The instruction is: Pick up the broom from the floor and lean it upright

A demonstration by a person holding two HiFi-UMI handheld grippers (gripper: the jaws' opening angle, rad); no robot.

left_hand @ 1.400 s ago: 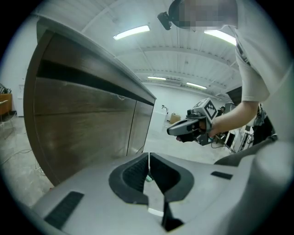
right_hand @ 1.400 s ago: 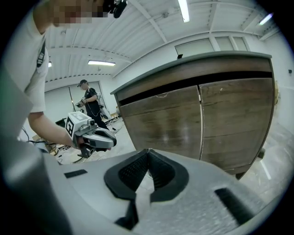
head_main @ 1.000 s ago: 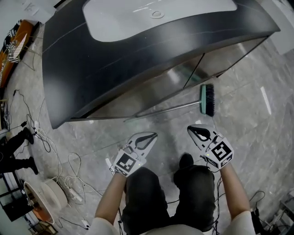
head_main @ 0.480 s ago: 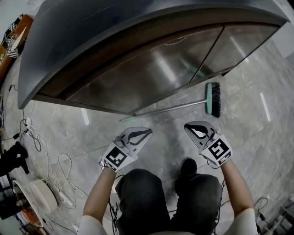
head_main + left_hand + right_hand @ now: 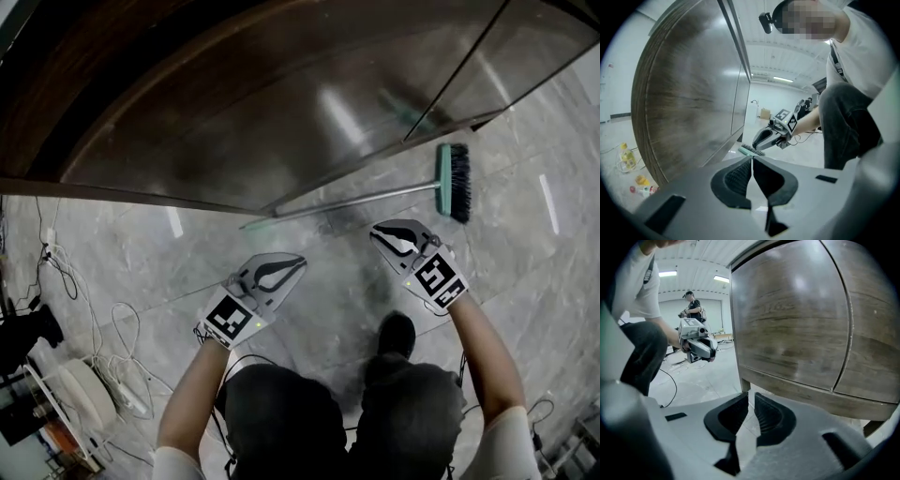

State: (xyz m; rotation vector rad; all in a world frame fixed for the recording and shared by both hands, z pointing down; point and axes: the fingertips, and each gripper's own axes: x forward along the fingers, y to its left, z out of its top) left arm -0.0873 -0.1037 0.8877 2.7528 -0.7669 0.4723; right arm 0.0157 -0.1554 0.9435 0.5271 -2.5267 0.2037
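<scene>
On the grey marble floor (image 5: 187,272) the broom (image 5: 366,200) is lying beside the cabinet (image 5: 281,112); we're holding our left gripper (image 5: 296,263) pressed together, while our right gripper (image 5: 382,232) is just cracking open, empty.

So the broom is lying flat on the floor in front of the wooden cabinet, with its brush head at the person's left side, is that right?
Not quite. The broom does lie flat on the floor in front of the wooden cabinet, but its brush head is at the person's right side, not the left. The head view shows this.
</scene>
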